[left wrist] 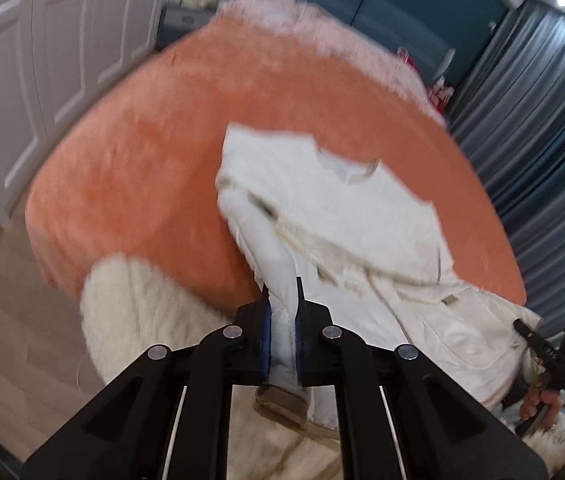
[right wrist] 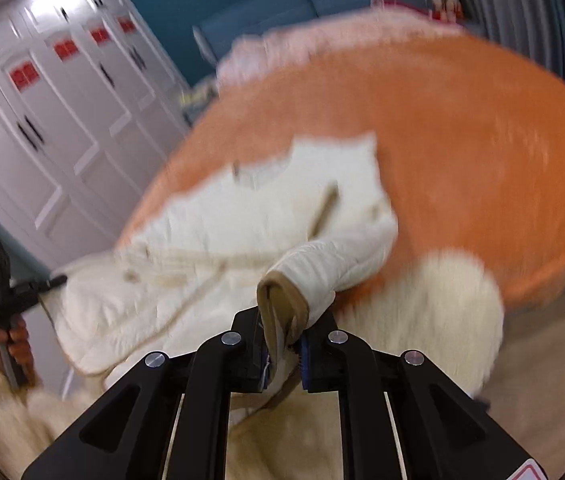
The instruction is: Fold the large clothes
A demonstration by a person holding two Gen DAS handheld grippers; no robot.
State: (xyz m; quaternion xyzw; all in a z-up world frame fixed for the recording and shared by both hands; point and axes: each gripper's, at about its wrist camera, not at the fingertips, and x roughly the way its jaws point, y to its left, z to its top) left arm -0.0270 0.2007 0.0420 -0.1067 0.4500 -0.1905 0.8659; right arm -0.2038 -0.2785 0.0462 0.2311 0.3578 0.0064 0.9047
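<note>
My left gripper (left wrist: pixel 282 312) has its jaws clamped on a cream sleeve of the coat (left wrist: pixel 334 208), the quilted fabric pinched between the blue pads. My right gripper (right wrist: pixel 284 344) has its jaws closed on the other sleeve at its tan cuff (right wrist: pixel 282 312), which folds down between the pads.

The coat lies on the orange bed (left wrist: pixel 142 160), its collar toward the bed's far end and its hem hanging over the near edge — the body sits closer to the near corner than to the middle. A fluffy cream rug (left wrist: pixel 142 312) lies on the wooden floor (left wrist: pixel 10 320) against the bed's near edge.

Writing: I can read none. A small tan tag (left wrist: pixel 448 301) shows on the coat front, but it is too blurred to read. The white wardrobe doors (right wrist: pixel 62 140) carry red square stickers (right wrist: pixel 24 75) — their marks are smeared by motion and illegible.
</note>
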